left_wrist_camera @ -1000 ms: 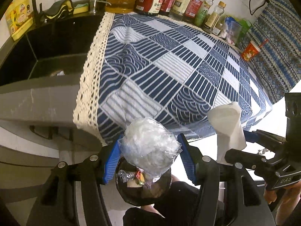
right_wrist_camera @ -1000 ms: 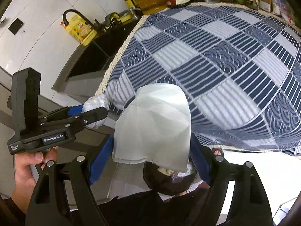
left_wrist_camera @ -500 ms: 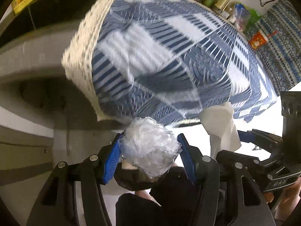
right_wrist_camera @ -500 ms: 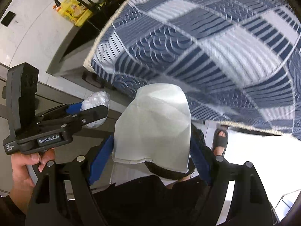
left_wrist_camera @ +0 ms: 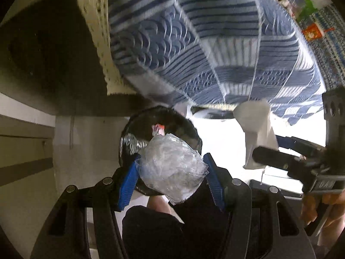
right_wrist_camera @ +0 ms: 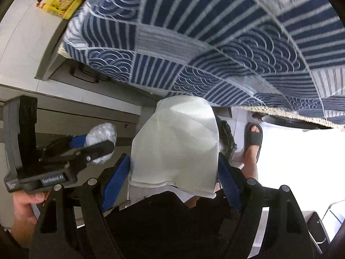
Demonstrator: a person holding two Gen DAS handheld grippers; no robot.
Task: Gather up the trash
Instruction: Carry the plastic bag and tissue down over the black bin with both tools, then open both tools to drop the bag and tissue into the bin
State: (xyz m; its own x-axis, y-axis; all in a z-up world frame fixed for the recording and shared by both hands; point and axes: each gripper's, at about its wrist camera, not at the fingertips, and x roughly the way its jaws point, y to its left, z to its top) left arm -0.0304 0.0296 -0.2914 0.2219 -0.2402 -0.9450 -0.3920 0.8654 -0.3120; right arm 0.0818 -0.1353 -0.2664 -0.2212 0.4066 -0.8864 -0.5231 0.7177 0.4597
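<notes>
Worktop [left_wrist_camera: 204, 43], draped in a blue-and-white patterned cloth [right_wrist_camera: 215, 43] with a cream lace edge, fills the upper field. Below its edge stands a black-lined trash bin [left_wrist_camera: 138, 127], already containing wrappers. Right gripper [right_wrist_camera: 172, 172]: jaws clamped on a white paper napkin [right_wrist_camera: 174, 142], held off the worktop. Left gripper [left_wrist_camera: 172, 172]: jaws clamped on a crumpled clear plastic wad [left_wrist_camera: 172, 168], directly over the bin's mouth.

Black gripper [left_wrist_camera: 171, 172], blue pads [left_wrist_camera: 127, 185]
</notes>
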